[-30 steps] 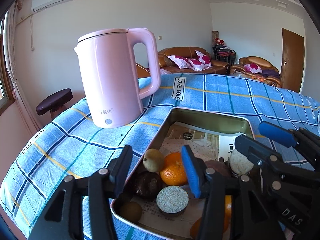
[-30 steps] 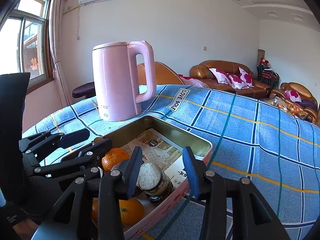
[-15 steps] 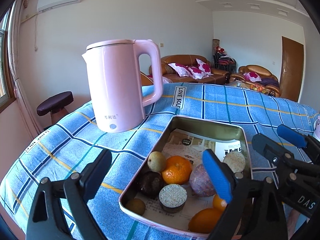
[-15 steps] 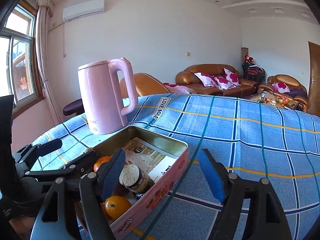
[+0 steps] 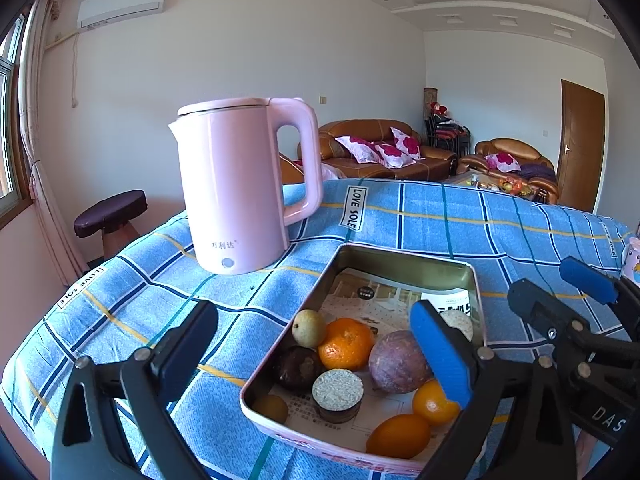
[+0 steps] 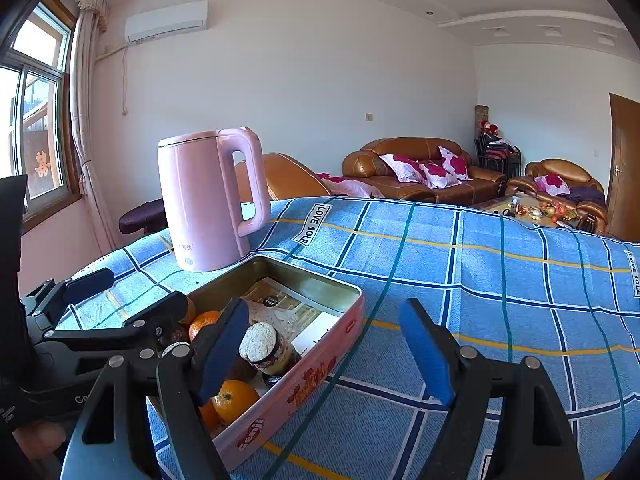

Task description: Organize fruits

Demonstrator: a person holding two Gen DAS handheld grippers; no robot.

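A pink metal tin (image 5: 400, 254) lined with paper lies on the blue checked cloth. It holds several fruits: an orange (image 5: 346, 344), a purple round fruit (image 5: 394, 360), a small green one (image 5: 308, 328), a dark one (image 5: 298, 366) and two more oranges (image 5: 398, 436). A cork-topped jar (image 5: 338, 390) stands among them. My left gripper (image 5: 314, 312) hovers over the tin's near left corner, its jaws opening, gripping nothing. My right gripper (image 6: 324, 306) straddles the tin's right wall (image 6: 300, 384), its jaws opening too. A second jar (image 6: 264, 346) stands just beyond its left finger, untouched.
A pink kettle (image 5: 236, 188) stands on the cloth just behind the tin's far left corner. The table edge drops away at the left, with a dark stool (image 5: 110, 210) beyond it. Sofas fill the room behind. A small patterned cup (image 5: 632, 256) shows at the far right.
Both grippers opened wide and drew back from the tin. The left fingers no longer sit among the fruit, and the right fingers have left the cork-topped jar.
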